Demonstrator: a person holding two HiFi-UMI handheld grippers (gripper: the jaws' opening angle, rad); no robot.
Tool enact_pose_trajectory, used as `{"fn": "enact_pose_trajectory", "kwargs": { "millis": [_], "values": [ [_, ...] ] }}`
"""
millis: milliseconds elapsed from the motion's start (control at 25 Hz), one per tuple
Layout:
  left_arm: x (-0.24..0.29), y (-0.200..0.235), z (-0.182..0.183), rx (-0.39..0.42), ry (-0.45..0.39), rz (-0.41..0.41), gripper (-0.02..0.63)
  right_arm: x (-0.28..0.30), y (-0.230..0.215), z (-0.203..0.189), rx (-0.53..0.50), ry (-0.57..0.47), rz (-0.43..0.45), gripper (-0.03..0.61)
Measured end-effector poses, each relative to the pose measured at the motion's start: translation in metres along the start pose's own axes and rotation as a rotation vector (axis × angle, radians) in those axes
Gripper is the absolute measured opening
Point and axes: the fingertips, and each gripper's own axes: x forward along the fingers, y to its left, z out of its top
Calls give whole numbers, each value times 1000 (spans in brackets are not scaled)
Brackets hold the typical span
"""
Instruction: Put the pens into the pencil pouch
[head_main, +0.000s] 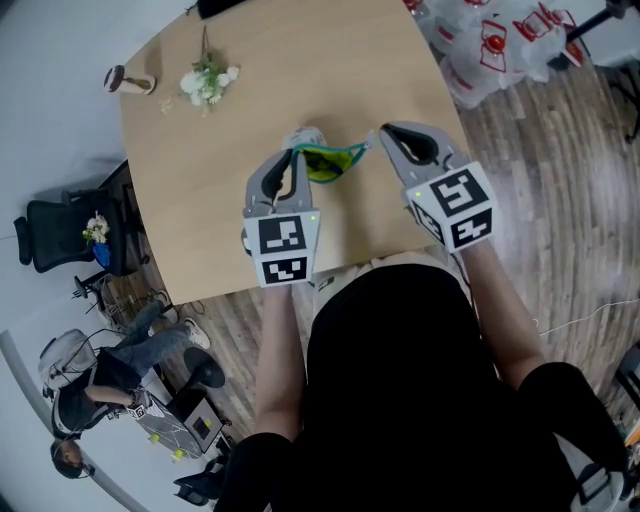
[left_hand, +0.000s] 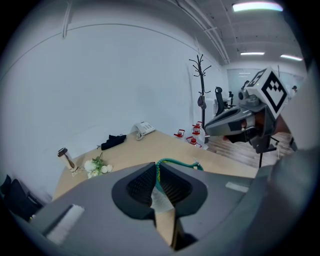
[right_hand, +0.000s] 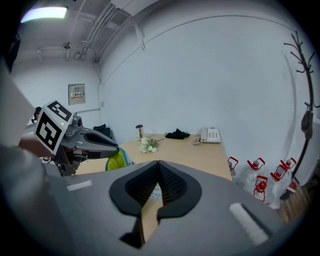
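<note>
A yellow-green pencil pouch (head_main: 322, 163) with a teal zip edge lies on the wooden table (head_main: 250, 120) between my two grippers. My left gripper (head_main: 300, 150) is shut on the pouch's teal rim (left_hand: 176, 162), which curves away to the right from the jaws (left_hand: 156, 172). My right gripper (head_main: 382, 133) has its jaws shut just past the pouch's zip end. In the right gripper view (right_hand: 158, 167) a small pale bit shows under the tips; I cannot tell whether it is pinched. No pens are in sight.
White flowers (head_main: 208, 82) and a small capped object (head_main: 128, 82) lie at the table's far left. A phone (right_hand: 212, 135) and black cloth (right_hand: 176, 134) sit at the far end. Red-printed bags (head_main: 500, 40) crowd the floor on the right. An office chair (head_main: 55, 235) stands left.
</note>
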Motion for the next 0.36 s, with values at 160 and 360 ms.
{"fn": "enact_pose_trajectory", "kwargs": {
  "millis": [160, 360],
  "values": [
    [2, 0, 2, 3, 2, 0, 25, -1, -2, 0, -3, 2, 1, 8],
    [3, 1, 1, 0, 3, -3, 25, -1, -2, -2, 0, 6, 1, 8]
  ]
}}
